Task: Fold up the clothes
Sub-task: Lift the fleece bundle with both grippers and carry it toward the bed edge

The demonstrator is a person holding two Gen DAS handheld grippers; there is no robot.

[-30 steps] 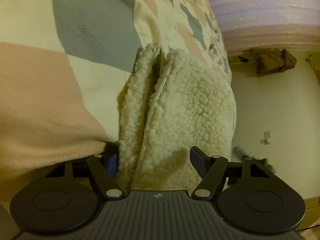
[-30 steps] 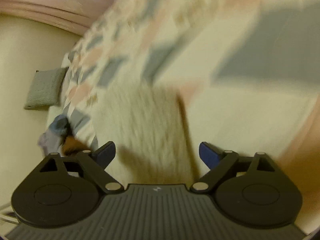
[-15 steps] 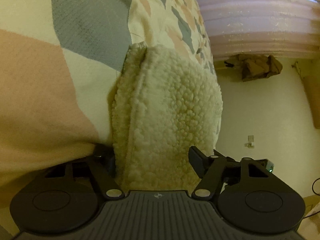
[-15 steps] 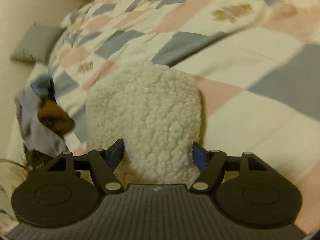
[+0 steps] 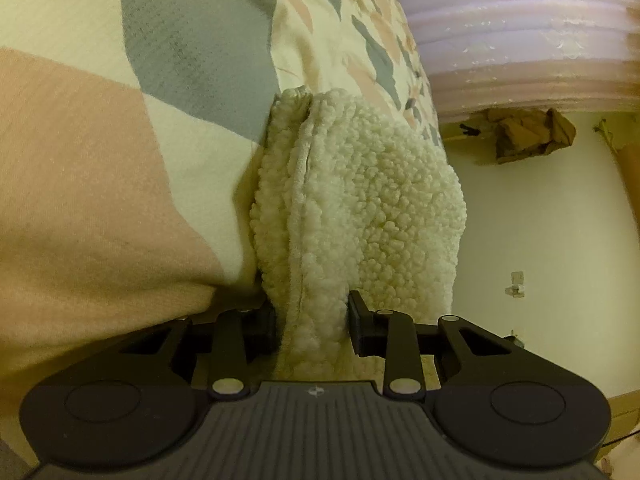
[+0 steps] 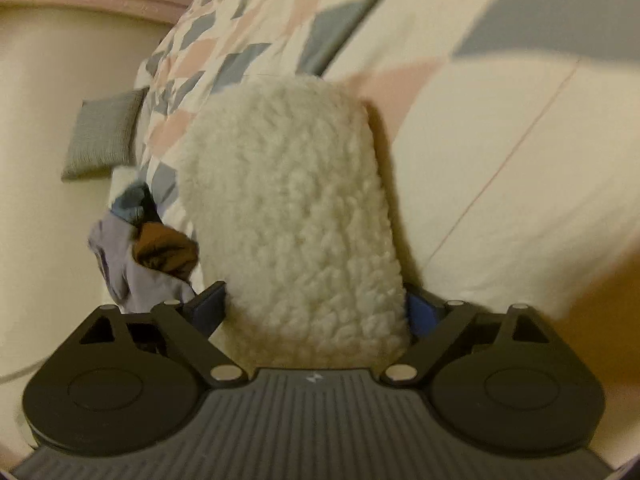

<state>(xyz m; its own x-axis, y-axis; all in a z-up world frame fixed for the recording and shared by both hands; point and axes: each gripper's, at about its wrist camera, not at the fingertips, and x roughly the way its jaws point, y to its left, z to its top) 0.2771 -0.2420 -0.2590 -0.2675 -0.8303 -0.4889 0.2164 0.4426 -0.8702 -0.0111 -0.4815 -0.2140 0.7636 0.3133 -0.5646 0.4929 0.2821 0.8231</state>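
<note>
Fleece (image 5: 360, 208) lies folded on the bed (image 5: 100, 168), long axis running straight ahead from both grippers. Left gripper (image 5: 312, 320) clamped on the layered near edge. Right gripper (image 6: 316, 310) straddles the near end, jaws wide, touching the pile; real grip unclear. Spare clothes (image 6: 148, 256) just left.

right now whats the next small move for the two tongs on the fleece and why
Probably lift together: the left tongs are shut on an edge of the folded cream sherpa fleece garment, and the right tongs bracket its other end above the patchwork quilt.
</note>
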